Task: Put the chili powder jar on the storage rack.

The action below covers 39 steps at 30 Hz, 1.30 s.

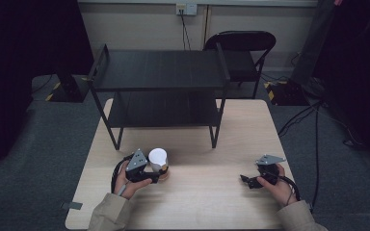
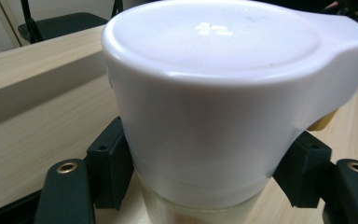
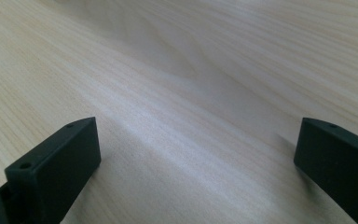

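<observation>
- Left gripper (image 1: 155, 177): its jaws stood on either side of a jar (image 2: 205, 140) with a white lid (image 2: 214, 60), pressed against the lid's lower skirt above the glass. The jar sat on the bench (image 1: 207, 202), left of centre, in front of the black shelf rack (image 1: 159, 77).
- Risk, as a judgement: the hold fell on the smooth lid, not the body; if lifted, the lid might slip or come loose, and the jar could tilt and drop.
- The lid's side tab (image 2: 345, 51) overhung one jaw; a twist could catch it.
- Shelf rack: a raised jar could strike its front rail or legs.
- Right gripper (image 1: 247, 181): jaws wide apart, empty, low over bare bench (image 3: 191, 93), well apart from the jar and giving it no support.
</observation>
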Motion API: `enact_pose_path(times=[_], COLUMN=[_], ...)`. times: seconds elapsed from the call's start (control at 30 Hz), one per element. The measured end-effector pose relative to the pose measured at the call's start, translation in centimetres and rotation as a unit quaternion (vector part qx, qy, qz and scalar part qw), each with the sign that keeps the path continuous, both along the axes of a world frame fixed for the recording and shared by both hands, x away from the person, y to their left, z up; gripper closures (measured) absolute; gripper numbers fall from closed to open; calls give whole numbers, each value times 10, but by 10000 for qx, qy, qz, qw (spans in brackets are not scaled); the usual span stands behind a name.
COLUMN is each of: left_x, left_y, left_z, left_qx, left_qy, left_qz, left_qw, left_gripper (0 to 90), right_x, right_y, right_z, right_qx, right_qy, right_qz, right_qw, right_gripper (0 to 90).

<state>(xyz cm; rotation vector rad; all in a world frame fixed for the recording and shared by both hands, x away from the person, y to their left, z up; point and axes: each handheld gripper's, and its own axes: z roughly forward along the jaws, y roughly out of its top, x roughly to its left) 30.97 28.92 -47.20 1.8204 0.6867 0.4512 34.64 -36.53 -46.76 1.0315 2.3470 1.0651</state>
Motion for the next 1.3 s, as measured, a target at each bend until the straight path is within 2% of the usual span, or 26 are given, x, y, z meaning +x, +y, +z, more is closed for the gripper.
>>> enact_pose_path(times=[0.17, 0.27, 0.33, 0.57, 0.63, 0.77, 0.93, 1.3], left_x=[-3, -4, -5, -3, -2, 0, 4, 14], left_y=[3, 7, 8, 13, 13, 14, 13, 6], left_z=[8, 13, 18, 33, 40, 50, 67, 100], left_qx=[36, -12, 27, -75, -33, -134, -122, -160], left_qy=[31, 77, 56, -40, -107, -138, -51, -155], left_qz=[87, 162, 220, 330, 320, 348, 360, 451], left_qw=[10000, 9998, 9997, 9994, 9994, 9992, 9993, 9987], left_gripper=[304, 304, 304, 304, 304, 304, 304, 304], right_x=[0, 0, 0, 0, 0, 0, 0, 0], right_y=[0, 0, 0, 0, 0, 0, 0, 0], right_z=[0, 0, 0, 0, 0, 0, 0, 0], right_qx=[3, 5, 5, 8, 8, 8, 5, 4], right_qy=[-3, -5, -5, -6, -7, -8, -3, -3], right_qz=[1, 1, 2, -1, -1, 1, 0, 1], right_qw=[10000, 10000, 10000, 10000, 10000, 10000, 10000, 10000], right_gripper=[0, 0, 0, 0, 0, 0, 0, 0])
